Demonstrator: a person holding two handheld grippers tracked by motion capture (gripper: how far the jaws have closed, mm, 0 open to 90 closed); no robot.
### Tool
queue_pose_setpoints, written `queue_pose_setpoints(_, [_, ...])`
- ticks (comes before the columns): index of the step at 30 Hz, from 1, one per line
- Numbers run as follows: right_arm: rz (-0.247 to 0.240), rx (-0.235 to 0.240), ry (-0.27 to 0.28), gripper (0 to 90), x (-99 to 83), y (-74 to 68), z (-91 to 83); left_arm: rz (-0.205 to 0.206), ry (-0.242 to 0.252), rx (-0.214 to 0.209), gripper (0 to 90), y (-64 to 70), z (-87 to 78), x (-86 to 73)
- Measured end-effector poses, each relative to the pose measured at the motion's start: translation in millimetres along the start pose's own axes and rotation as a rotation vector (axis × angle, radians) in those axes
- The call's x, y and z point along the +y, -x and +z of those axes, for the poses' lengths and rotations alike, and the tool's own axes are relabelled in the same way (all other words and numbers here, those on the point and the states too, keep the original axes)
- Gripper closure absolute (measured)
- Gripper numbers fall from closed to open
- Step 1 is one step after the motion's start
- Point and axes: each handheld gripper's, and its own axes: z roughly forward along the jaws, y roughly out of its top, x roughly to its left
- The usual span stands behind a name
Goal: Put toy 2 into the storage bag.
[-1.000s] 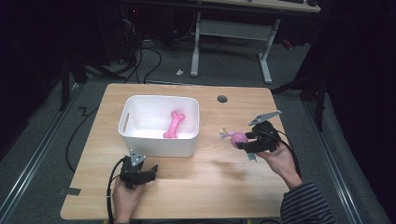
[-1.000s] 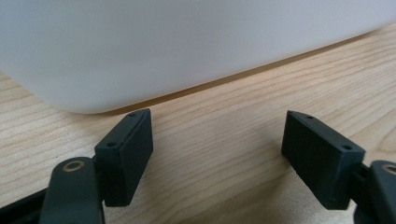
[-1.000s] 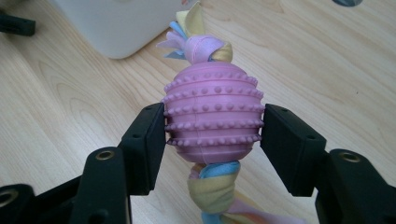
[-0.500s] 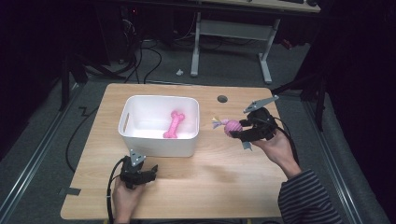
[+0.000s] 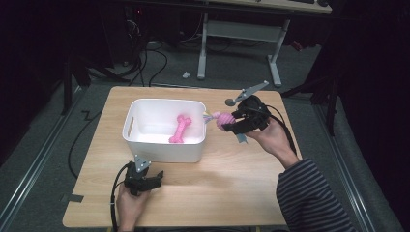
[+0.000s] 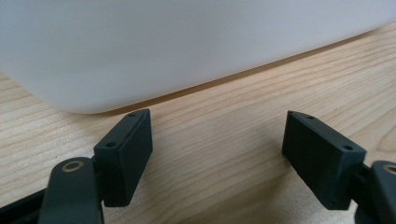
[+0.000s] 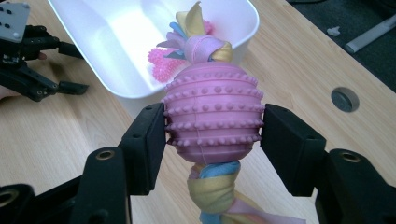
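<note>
Right gripper (image 7: 214,126) of mine clamps pink knobbed toy (image 7: 212,119) beside white bin (image 5: 164,129); left gripper (image 6: 217,156), jaws apart, rests on pale wood table (image 5: 232,183) before bin; dark room beyond.

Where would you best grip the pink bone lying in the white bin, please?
Take the pink bone across its narrow middle shaft, coming straight down from above: it lies flat on the white bin floor, the walls block side approaches, and the knobbed ends stop slipping.

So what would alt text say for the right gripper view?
The right gripper clamps a pink studded rubber ball toy with knotted pastel cloth through it, held above a light wooden table. Behind sits a white plastic bin holding a pink spiky toy.
</note>
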Motion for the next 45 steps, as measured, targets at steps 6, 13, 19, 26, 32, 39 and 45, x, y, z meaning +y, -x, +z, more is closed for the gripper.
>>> queue_pose_setpoints(6, [-0.041, 0.014, -0.015, 41.5, 25.6, -8.5, 10.9, 0.000, 0.000, -0.001, 24.8, 0.0, 0.1, 0.0])
queue_pose_setpoints(13, [-0.079, 0.030, -0.023, 41.4, 52.1, -20.2, 19.1, 0.000, 0.001, -0.001, 24.8, 0.0, 0.1, 0.0])
queue_pose_setpoints(19, [-0.120, 0.052, -0.036, 41.3, 68.9, -32.8, 34.0, 0.002, 0.001, 0.001, 24.7, -0.1, 0.1, 0.0])
queue_pose_setpoints(26, [-0.148, 0.087, -0.046, 41.3, 84.9, -43.4, 56.0, 0.002, -0.001, 0.000, 24.6, 0.2, 0.1, 0.1])
queue_pose_setpoints(32, [-0.149, 0.104, -0.075, 41.1, 90.8, -47.1, 76.4, 0.001, 0.000, -0.001, 24.7, 0.1, 0.2, 0.1])
queue_pose_setpoints(39, [-0.168, 0.136, -0.095, 40.9, 87.6, -56.1, 89.5, 0.004, -0.001, -0.002, 24.7, 0.1, 0.3, 0.3])
queue_pose_setpoints(45, [-0.169, 0.165, -0.127, 40.6, 84.6, -57.2, 103.5, 0.004, -0.001, -0.003, 24.7, 0.1, 0.3, 0.3])
